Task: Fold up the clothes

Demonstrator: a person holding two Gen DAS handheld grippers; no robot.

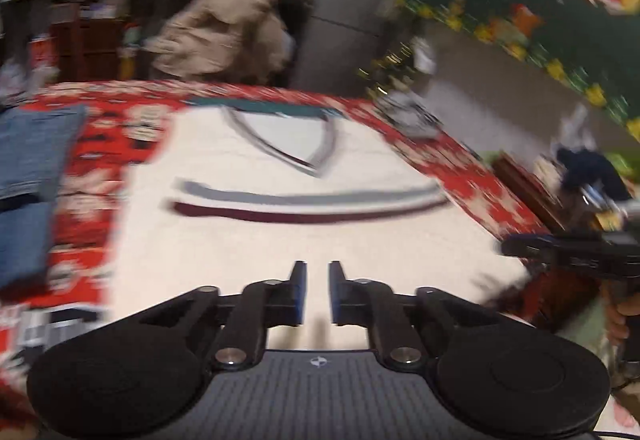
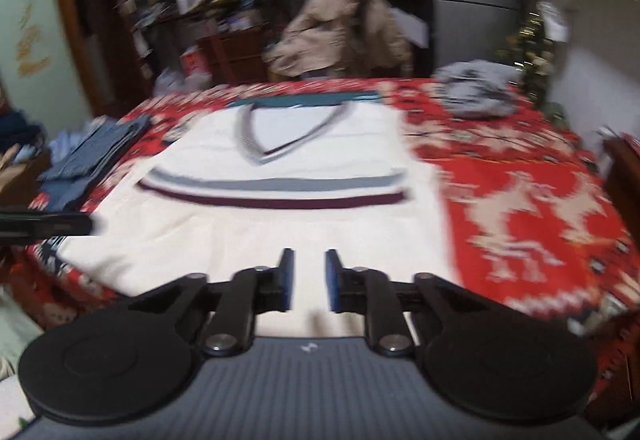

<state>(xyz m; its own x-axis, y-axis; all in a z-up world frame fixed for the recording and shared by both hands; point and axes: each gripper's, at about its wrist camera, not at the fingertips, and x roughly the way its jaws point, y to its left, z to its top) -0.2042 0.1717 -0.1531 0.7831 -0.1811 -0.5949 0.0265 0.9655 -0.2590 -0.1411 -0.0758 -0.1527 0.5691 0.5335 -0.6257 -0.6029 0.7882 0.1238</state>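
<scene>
Cream V-neck sweater [image 2: 280, 224] lying flat and face up on the red patterned blanket [image 2: 520, 180], neckline at the far end, grey and maroon stripes across the chest. Left gripper [image 1: 318, 272] and right gripper [image 2: 310, 260] both hovering over the near end, pads nearly together with a thin gap showing, nothing pinched in either.

Probably time to grab the bottom edge and fold it up toward the collar. Tips for that:
- Spread the pads wider before going down, since that gap looks too tight to take thick knit.
- Pinch both near corners at matching spots, well apart, so the fold line comes out straight.
- Lift just enough to clear the fabric, carry both sides together, land the hem just short of the V.
- Watch for the soft knit sagging in the middle between the two grips.

Hard-to-see bits: everything smeared by motion blur, so no reading the knit or any small wrinkles. Actual hem hidden under the gripper bodies in both views. Sleeves nowhere obvious, maybe tucked under, maybe a vest, can't tell. Folded jeans [image 1: 36, 152] cut off at the left edge; grey bundle [image 2: 476, 92] at the far corner, just a blob.
</scene>
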